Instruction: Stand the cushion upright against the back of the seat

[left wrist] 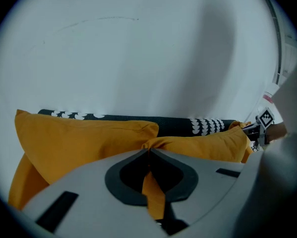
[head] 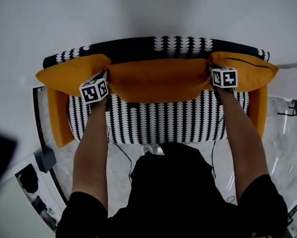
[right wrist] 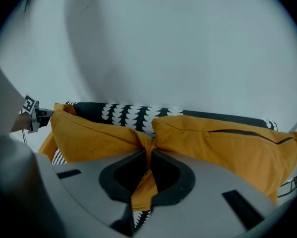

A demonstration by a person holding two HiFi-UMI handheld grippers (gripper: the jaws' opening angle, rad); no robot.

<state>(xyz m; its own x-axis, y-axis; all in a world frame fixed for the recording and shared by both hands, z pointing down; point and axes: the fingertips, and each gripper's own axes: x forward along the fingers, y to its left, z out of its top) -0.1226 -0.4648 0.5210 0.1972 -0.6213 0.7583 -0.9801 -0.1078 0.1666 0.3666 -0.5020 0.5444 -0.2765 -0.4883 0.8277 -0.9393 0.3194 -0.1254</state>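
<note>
An orange middle cushion stands on edge over the black-and-white patterned seat, against the sofa's back. My left gripper is shut on its left top corner, with orange fabric pinched between the jaws. At the cushion's right top corner my right gripper is shut on a fold of the same fabric. The cushion stretches between the two grippers. Its lower edge is hidden behind its own bulk.
Another orange cushion leans at the sofa's left end and one at the right end. Orange armrests flank the seat. A white wall rises behind the sofa. Cables and a small box lie on the marble floor.
</note>
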